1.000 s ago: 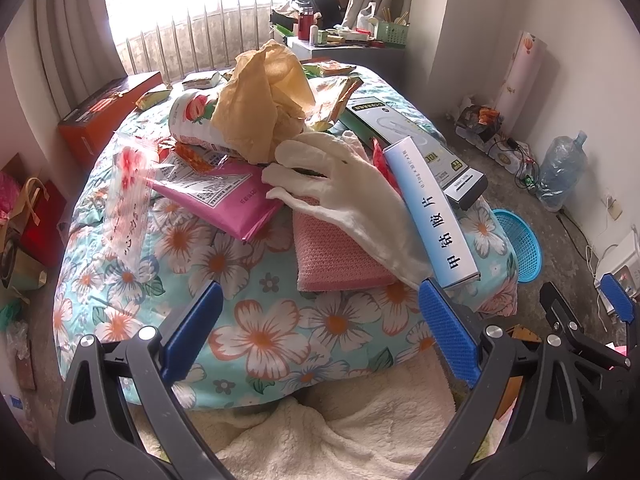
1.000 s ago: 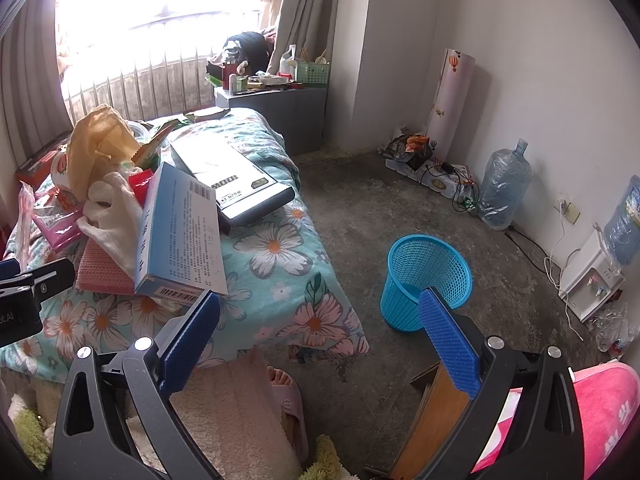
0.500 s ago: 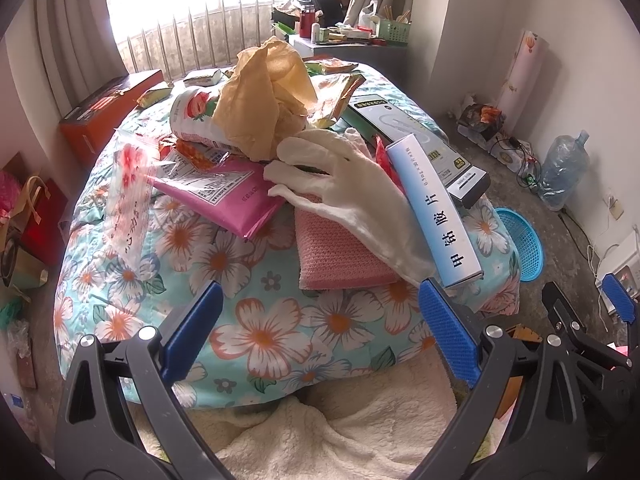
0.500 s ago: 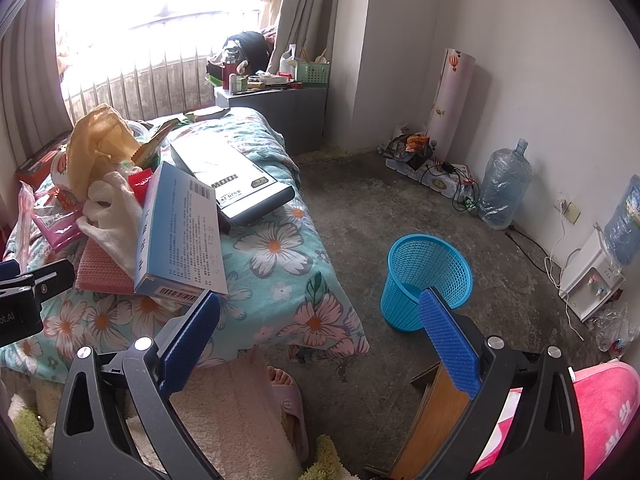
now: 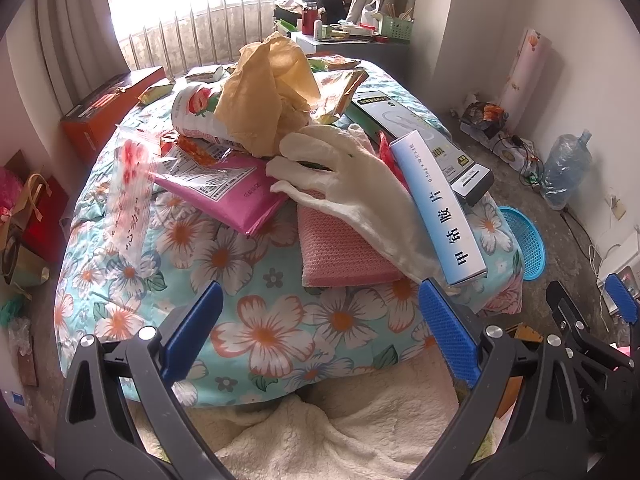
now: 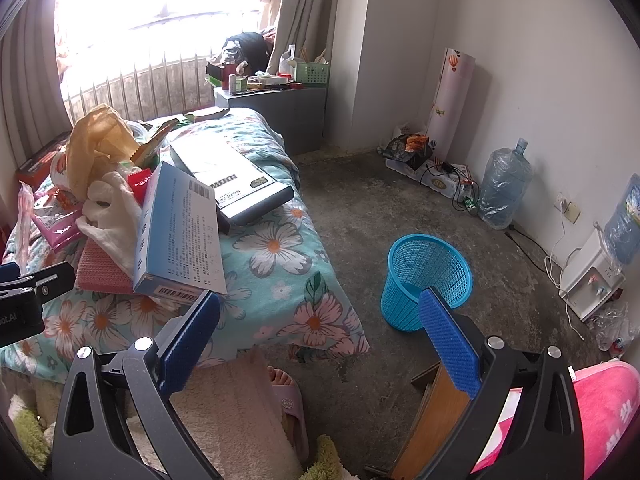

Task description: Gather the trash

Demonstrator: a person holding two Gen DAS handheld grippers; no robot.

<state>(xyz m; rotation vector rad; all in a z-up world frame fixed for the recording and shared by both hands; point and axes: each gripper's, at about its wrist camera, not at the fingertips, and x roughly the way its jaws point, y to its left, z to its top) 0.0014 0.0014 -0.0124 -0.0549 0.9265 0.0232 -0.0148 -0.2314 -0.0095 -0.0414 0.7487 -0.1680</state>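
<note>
Both hand-held grippers, left and right, released, empty; blue basket on floor

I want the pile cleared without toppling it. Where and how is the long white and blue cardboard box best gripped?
Probably grip the long white and blue cardboard box at its near end, across the narrow width, coming from the bed's front edge. It stands on its thin edge, leaning on the white cloth glove, and that end overhangs. The open right claw is nearest.
</note>
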